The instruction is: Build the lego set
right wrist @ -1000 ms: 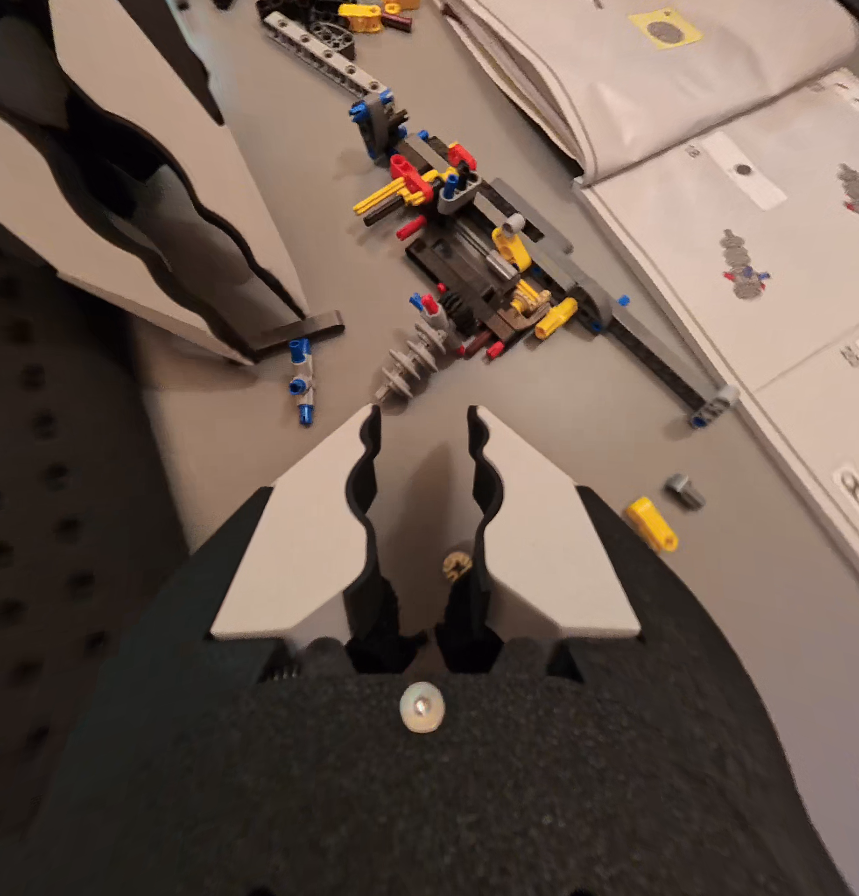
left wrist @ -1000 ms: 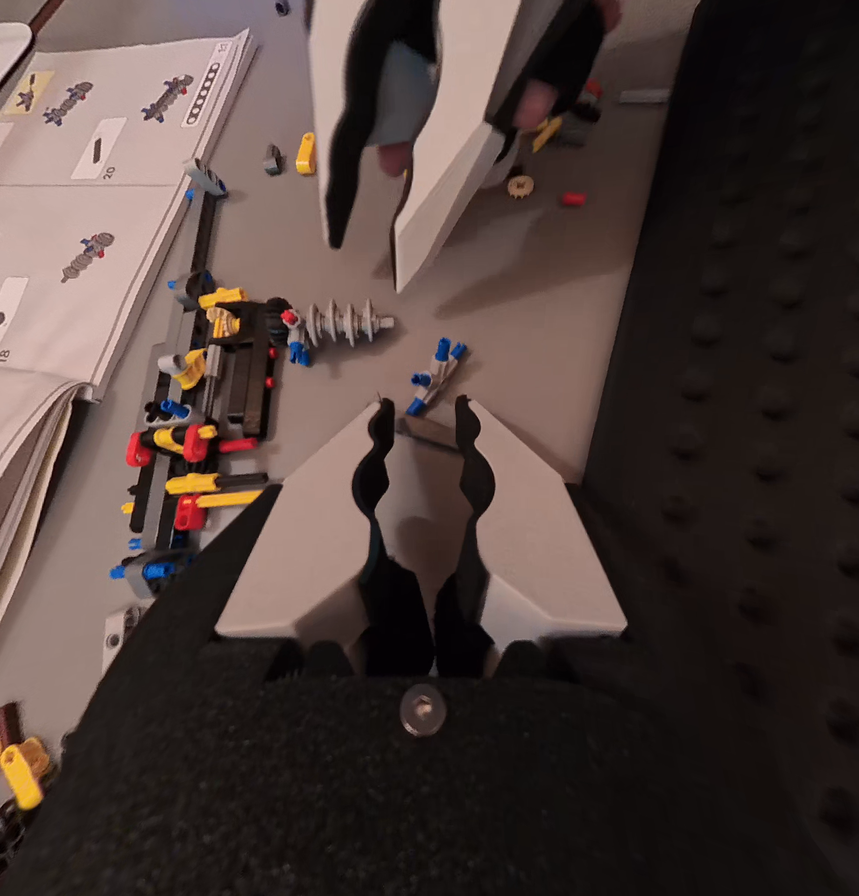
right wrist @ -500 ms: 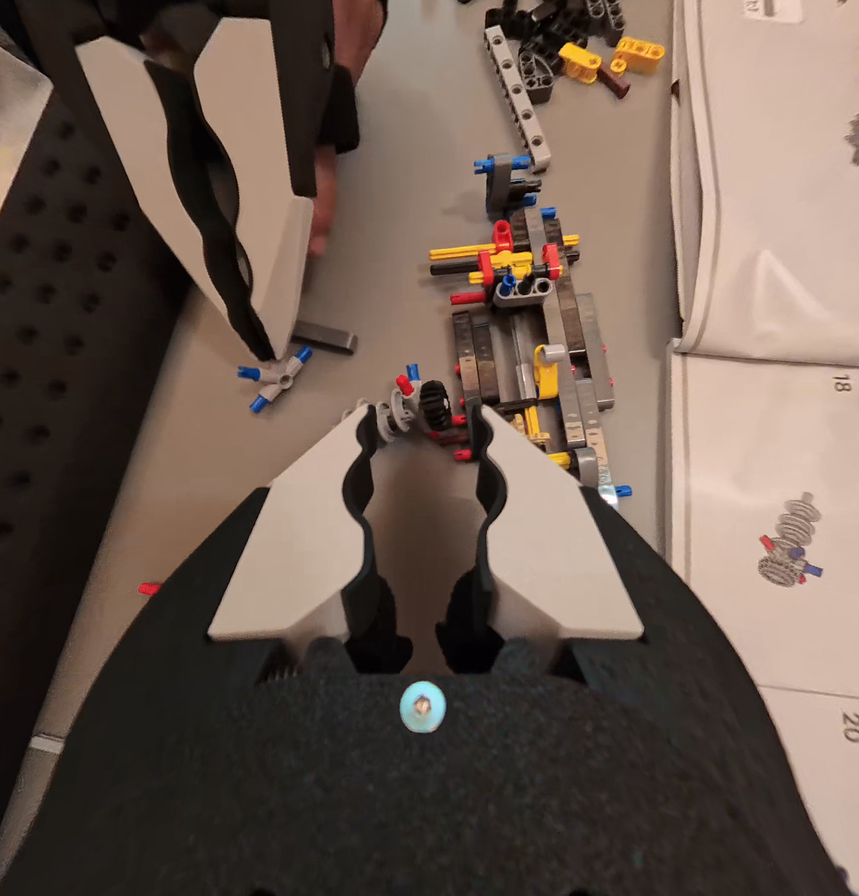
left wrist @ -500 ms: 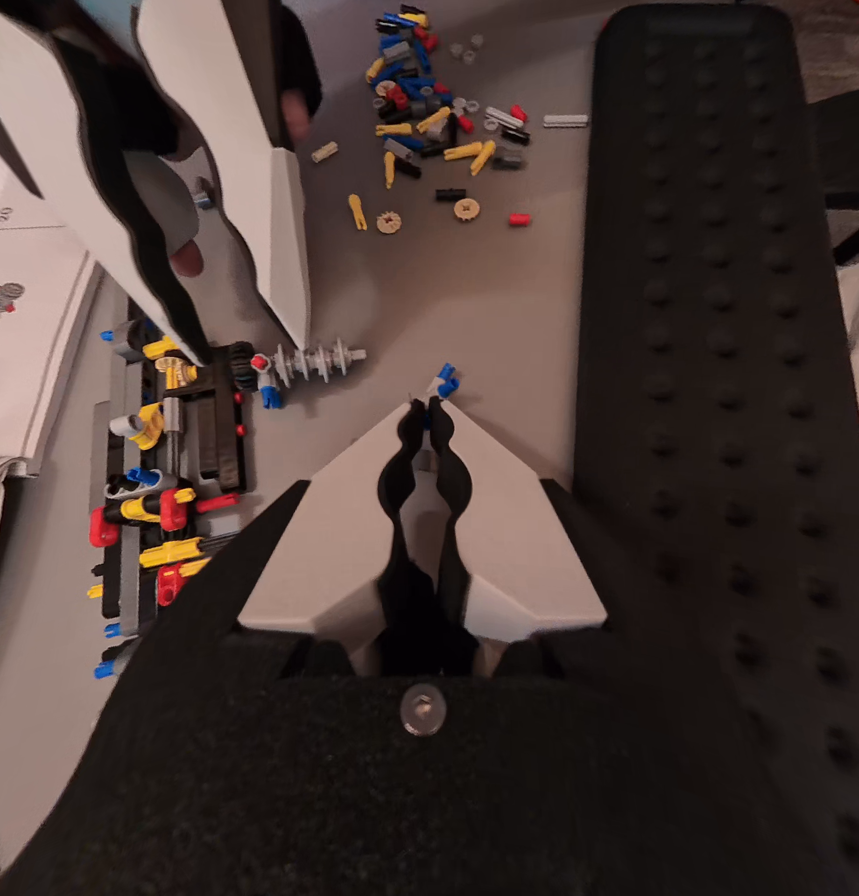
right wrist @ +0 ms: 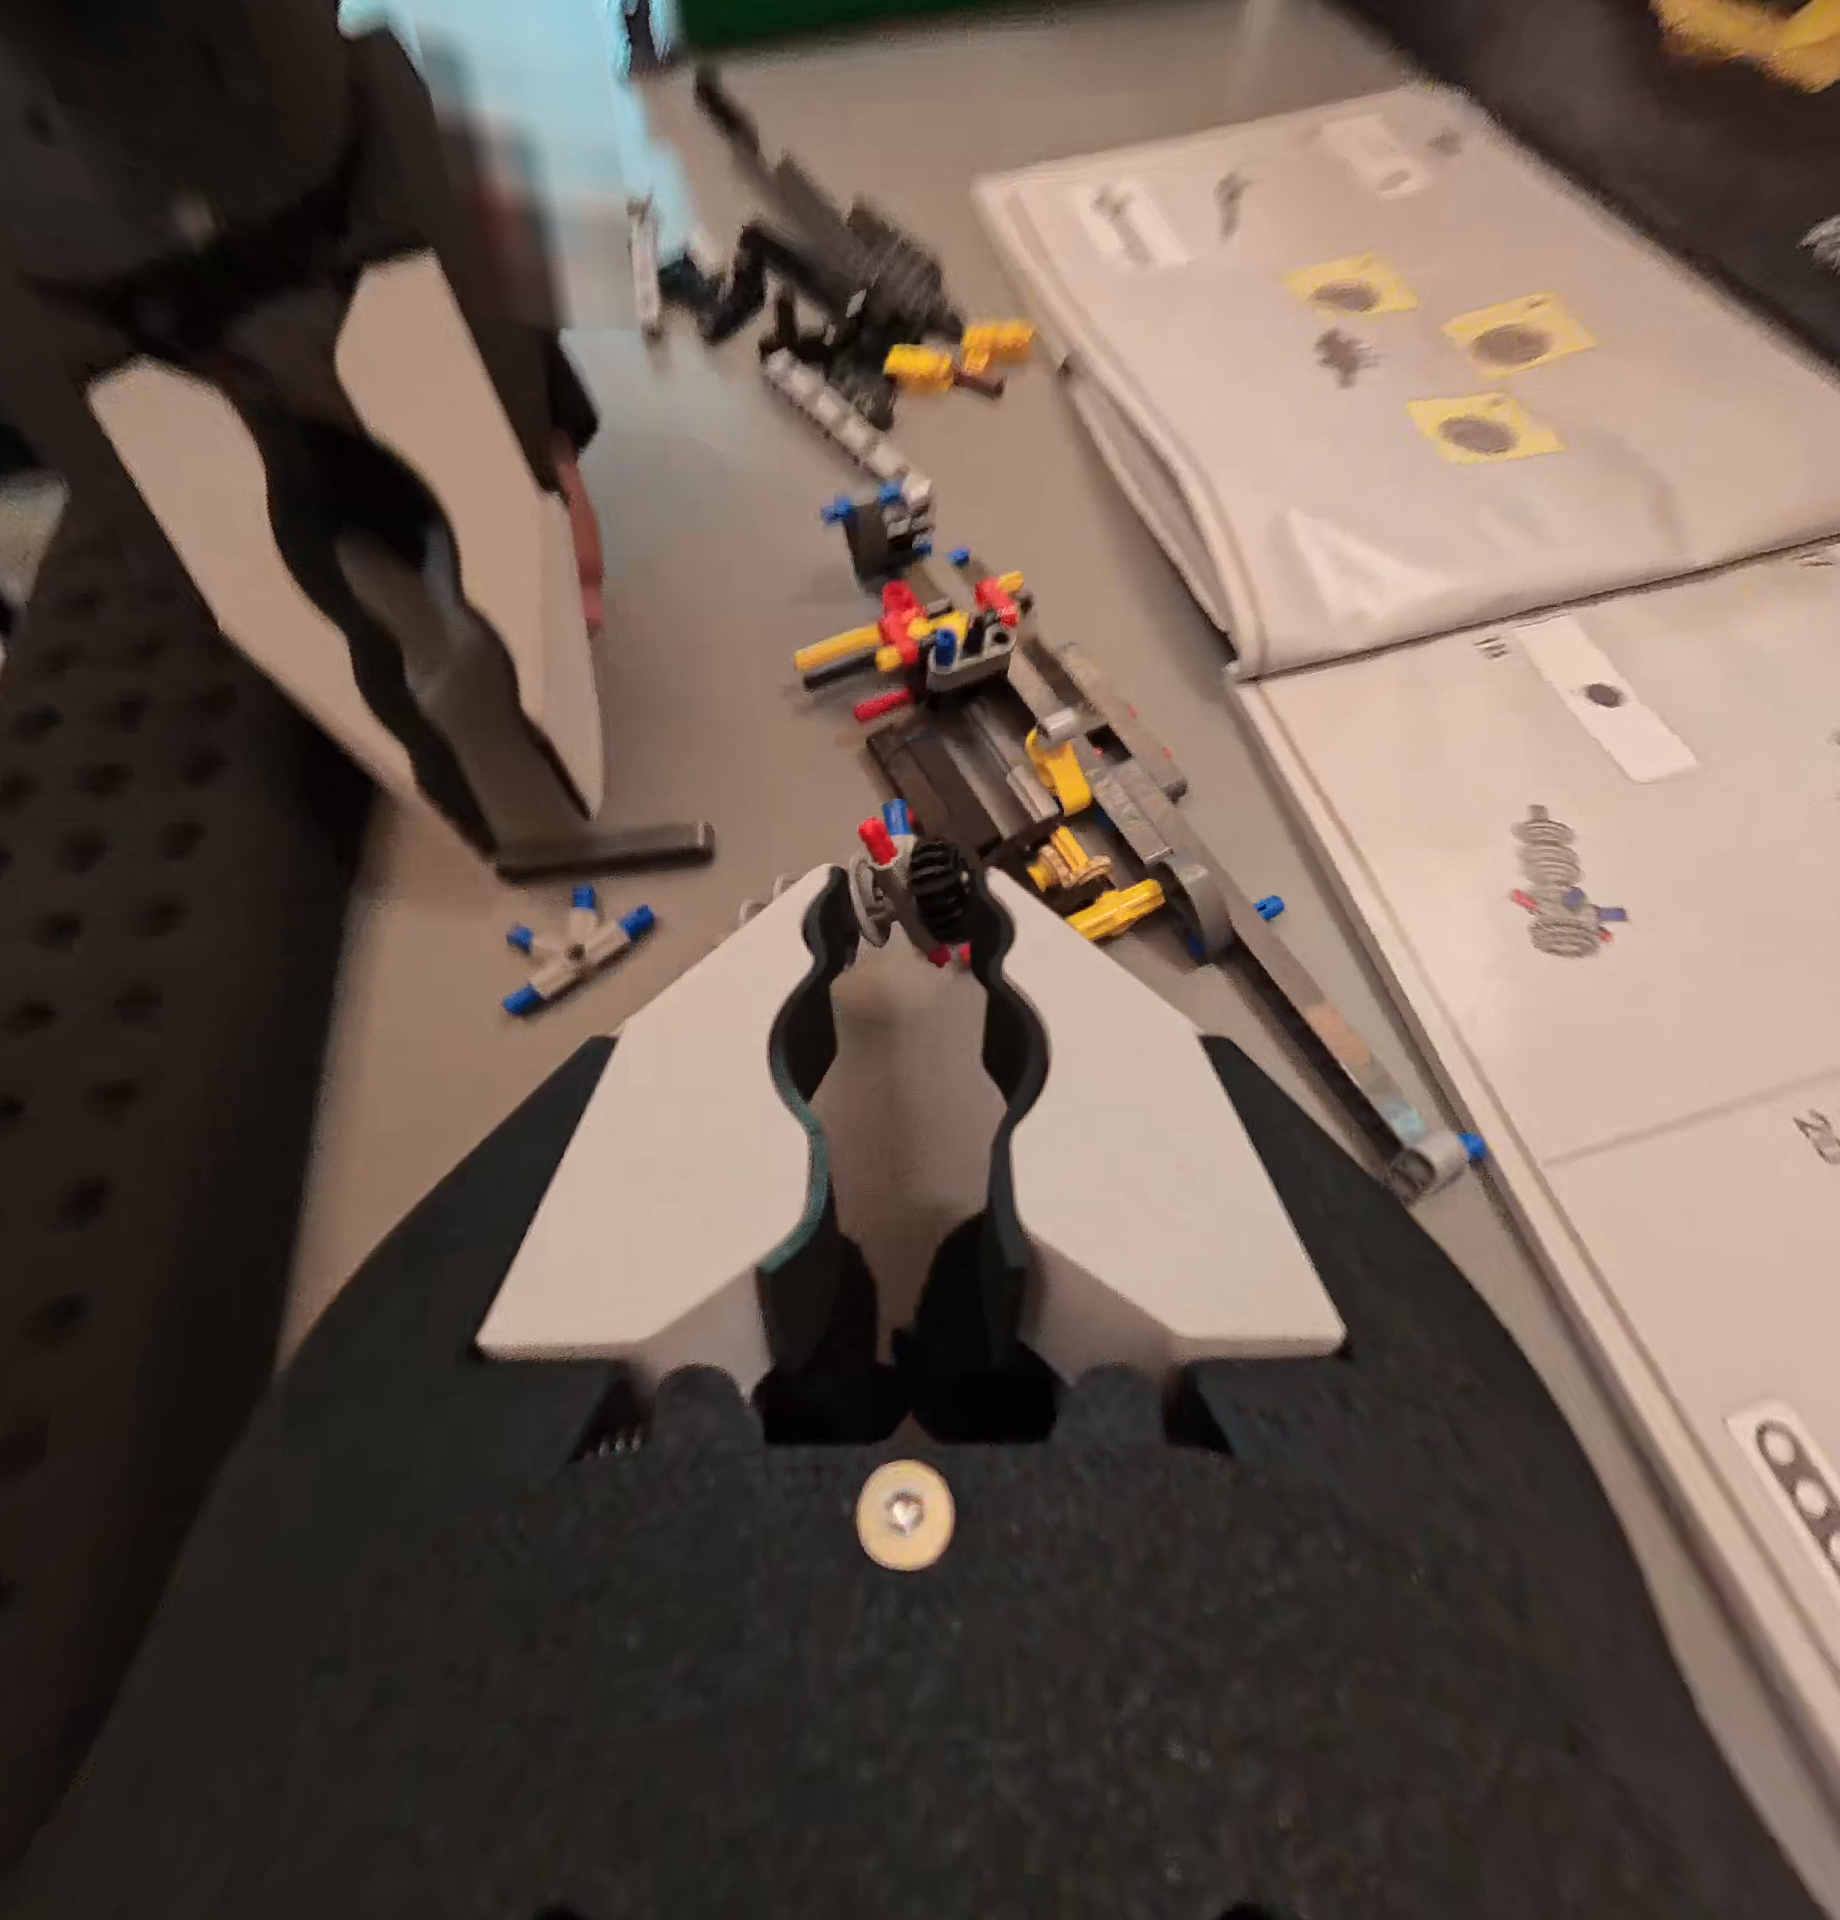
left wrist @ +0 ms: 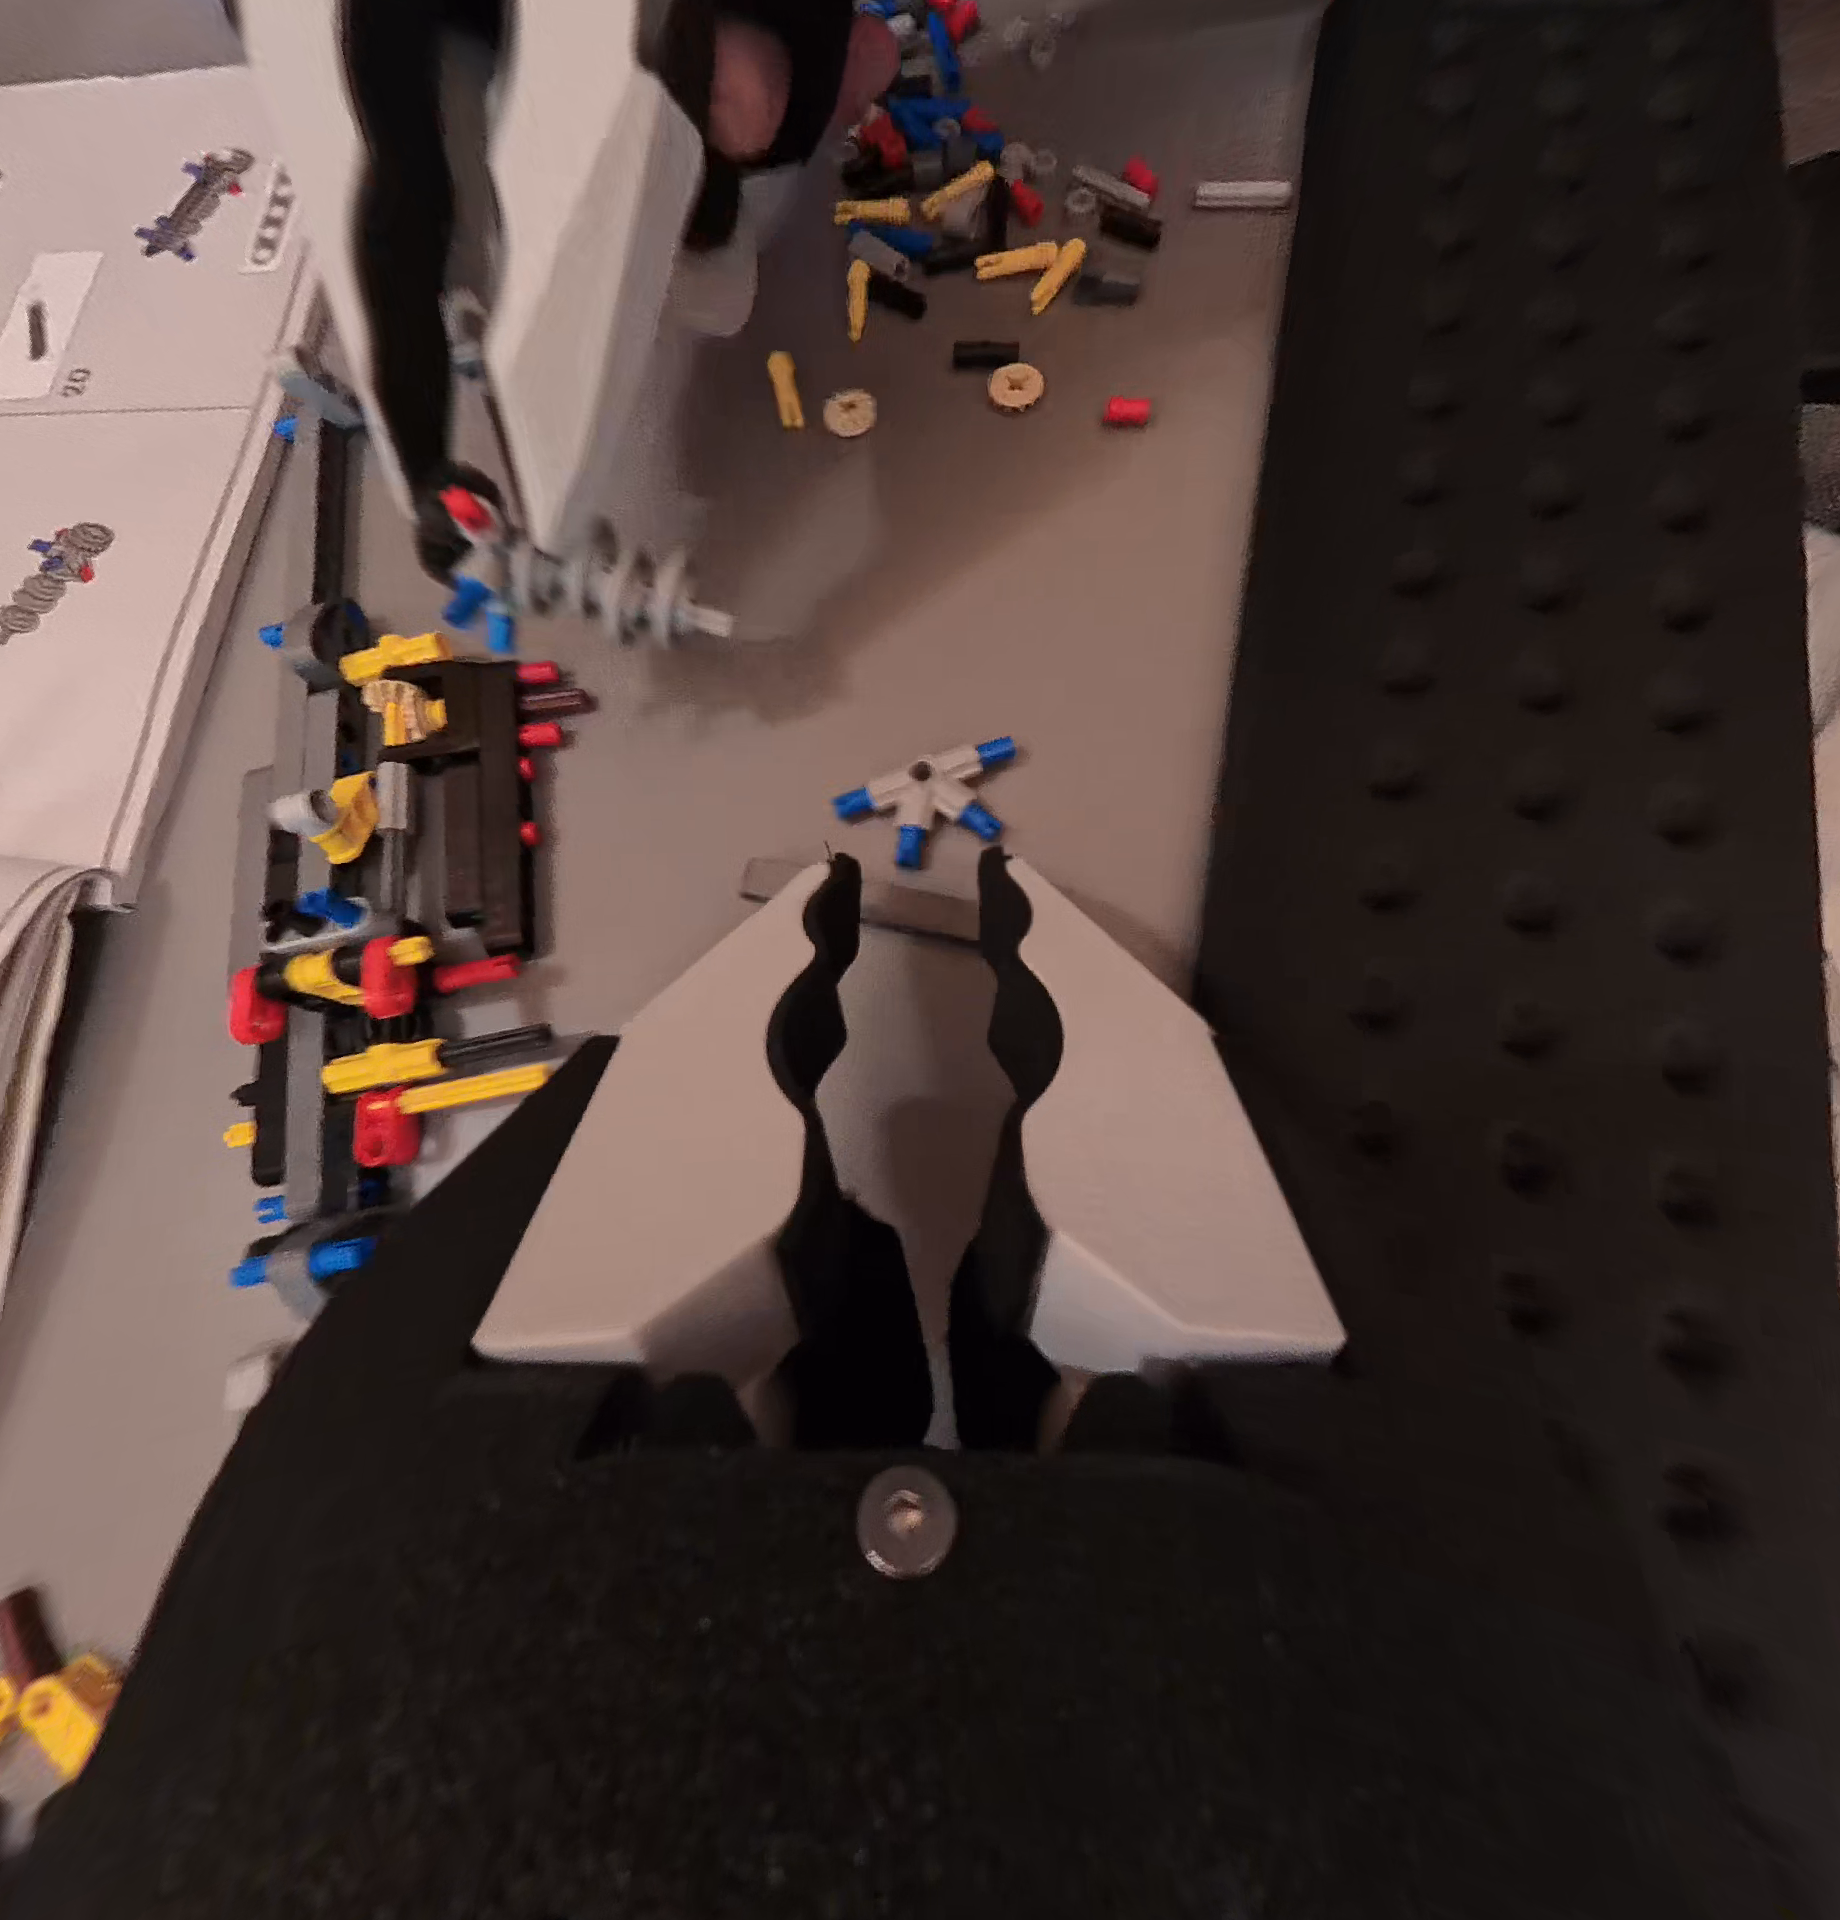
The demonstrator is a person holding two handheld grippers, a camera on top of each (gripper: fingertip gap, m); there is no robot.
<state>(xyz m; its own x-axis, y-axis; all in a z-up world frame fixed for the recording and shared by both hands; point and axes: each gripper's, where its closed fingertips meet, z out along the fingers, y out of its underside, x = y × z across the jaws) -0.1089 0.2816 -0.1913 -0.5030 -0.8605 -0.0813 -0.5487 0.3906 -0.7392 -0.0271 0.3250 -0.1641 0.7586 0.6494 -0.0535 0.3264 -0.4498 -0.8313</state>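
Observation:
My right gripper (right wrist: pixel 911 899) is shut on the grey worm-gear shaft (right wrist: pixel 921 894), which has a black gear and red and blue pins. In the left wrist view this gripper (left wrist: pixel 485 514) holds the shaft (left wrist: pixel 604 592) just above the table, beyond the long black, yellow and red assembly (left wrist: pixel 407 883). My left gripper (left wrist: pixel 913 868) is open and empty. Its tips hover over a flat dark grey beam (left wrist: pixel 895 912). A grey connector with blue pins (left wrist: pixel 921 792) lies just beyond its tips. The left gripper (right wrist: pixel 531 821), beam (right wrist: pixel 625 840), connector (right wrist: pixel 573 951) and assembly (right wrist: pixel 999 769) also show in the right wrist view.
An open instruction booklet (left wrist: pixel 95 520) lies left of the assembly and shows in the right wrist view (right wrist: pixel 1518 831). A pile of loose small parts (left wrist: pixel 978 208) lies far ahead. A black dimpled mat (left wrist: pixel 1518 727) runs along the right. More loose beams (right wrist: pixel 854 291) lie beyond the assembly.
My right gripper came to the worm-gear shaft, shut on it and lifted it off the table. My left gripper narrowed almost shut half a second ago and has opened again.

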